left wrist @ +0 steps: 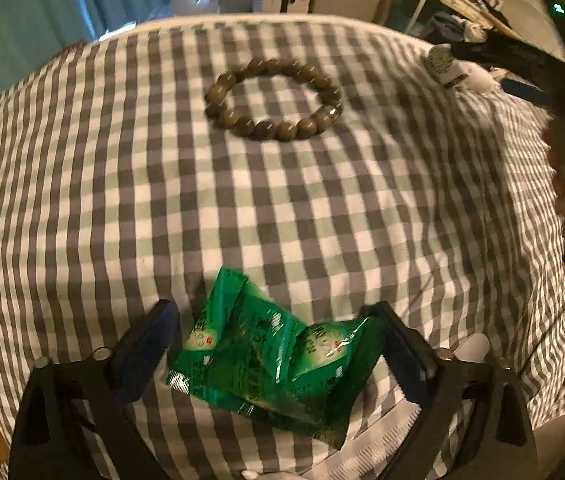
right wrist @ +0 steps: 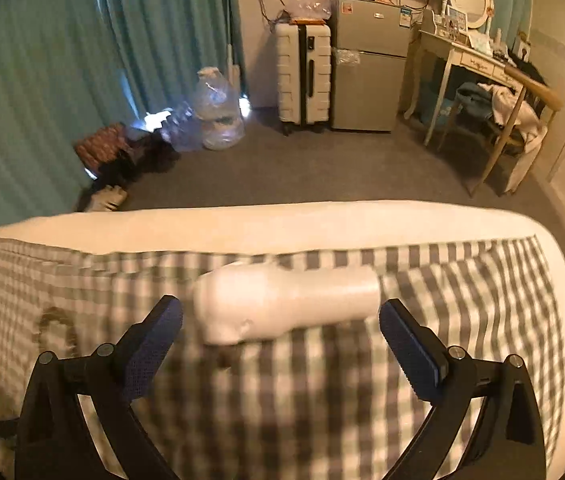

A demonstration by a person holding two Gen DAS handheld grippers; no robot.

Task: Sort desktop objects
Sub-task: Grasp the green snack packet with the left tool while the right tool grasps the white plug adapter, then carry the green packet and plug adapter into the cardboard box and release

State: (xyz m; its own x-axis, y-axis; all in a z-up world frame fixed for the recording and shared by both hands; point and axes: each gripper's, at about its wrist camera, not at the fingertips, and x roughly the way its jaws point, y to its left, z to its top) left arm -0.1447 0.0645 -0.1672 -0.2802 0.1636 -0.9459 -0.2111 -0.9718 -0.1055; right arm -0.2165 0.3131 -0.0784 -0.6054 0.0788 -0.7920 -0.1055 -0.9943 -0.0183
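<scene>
Fingers [left wrist: 394, 344] spread astride green packet [left wrist: 266, 360]

I can't read any text here. The green packets [left wrist: 266, 360] carry white print and a red mark, too blurred; the fridge [right wrist: 370, 60] stickers are too small.

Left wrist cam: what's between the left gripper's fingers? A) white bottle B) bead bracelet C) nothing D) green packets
D: the green packets lie between the open left gripper, while the bead bracelet lies farther off on the checked cloth.
</scene>
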